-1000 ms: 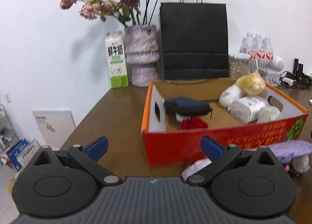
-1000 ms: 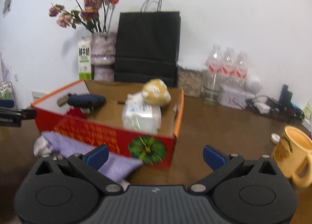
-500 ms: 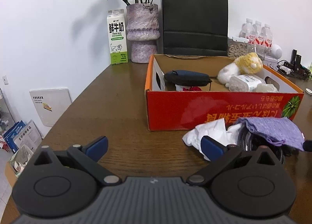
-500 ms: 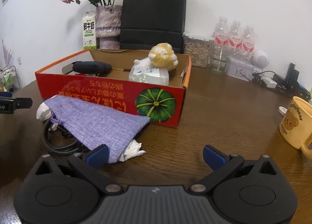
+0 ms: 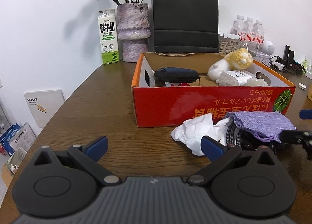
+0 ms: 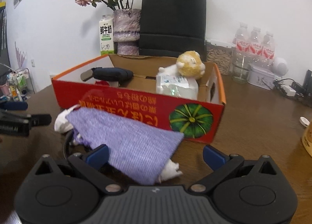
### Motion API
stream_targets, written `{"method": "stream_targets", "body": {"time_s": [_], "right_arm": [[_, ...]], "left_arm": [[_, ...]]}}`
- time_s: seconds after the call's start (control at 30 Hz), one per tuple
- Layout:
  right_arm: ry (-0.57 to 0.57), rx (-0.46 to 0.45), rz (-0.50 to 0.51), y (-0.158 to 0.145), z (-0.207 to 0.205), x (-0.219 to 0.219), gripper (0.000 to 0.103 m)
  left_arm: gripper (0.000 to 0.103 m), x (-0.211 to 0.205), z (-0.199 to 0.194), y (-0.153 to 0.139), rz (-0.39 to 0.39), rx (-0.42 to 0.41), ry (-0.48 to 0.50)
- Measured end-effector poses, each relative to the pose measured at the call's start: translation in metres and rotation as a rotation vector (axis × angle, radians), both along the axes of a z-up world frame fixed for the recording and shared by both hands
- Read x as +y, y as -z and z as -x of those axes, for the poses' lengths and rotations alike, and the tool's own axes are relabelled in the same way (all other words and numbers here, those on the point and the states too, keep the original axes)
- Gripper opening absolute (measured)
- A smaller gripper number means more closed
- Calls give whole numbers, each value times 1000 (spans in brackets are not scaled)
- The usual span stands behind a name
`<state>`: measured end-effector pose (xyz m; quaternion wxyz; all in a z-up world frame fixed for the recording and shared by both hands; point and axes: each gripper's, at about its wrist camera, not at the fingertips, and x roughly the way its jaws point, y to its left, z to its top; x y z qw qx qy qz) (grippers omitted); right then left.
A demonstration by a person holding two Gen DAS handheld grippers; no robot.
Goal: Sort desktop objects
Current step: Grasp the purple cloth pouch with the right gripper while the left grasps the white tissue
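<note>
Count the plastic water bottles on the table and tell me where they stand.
3, side by side at the back right by the wall: left bottle, middle bottle, right bottle. More may be hidden behind them.

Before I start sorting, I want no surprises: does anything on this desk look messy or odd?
Yes. In front of the red box, a purple pouch lies draped over crumpled white tissue and a coiled braided cable, a tangled heap. The box's printed text also reads upside down.

At the back of the desk (image 5: 101, 105) we see a milk carton (image 5: 108, 39), a vase of dried roses (image 5: 133, 33), a black paper bag (image 5: 185, 17), three water bottles (image 6: 253, 48) and a jar of seeds (image 6: 219, 56).
</note>
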<state>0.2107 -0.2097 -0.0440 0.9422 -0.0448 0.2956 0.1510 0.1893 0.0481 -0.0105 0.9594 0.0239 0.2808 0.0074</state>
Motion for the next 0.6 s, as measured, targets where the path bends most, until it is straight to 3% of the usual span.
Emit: {"method": "stream_targets", "body": {"time_s": [0.07, 0.27, 0.37, 0.53, 0.6], "right_arm": [[-13, 10, -10, 0, -6, 3, 100], [-57, 43, -35, 5, -15, 9, 77], [-94, 42, -58, 4, -12, 10, 52], [-101, 13, -26, 1, -5, 16, 45], [-106, 7, -31, 0, -4, 15, 37]], "left_arm": [[103, 1, 0, 0, 4, -3, 1], [103, 3, -1, 1, 18, 4, -1], [103, 3, -2, 2, 23, 7, 0], [103, 2, -1, 2, 16, 2, 7], [103, 1, -1, 2, 13, 2, 10]]}}
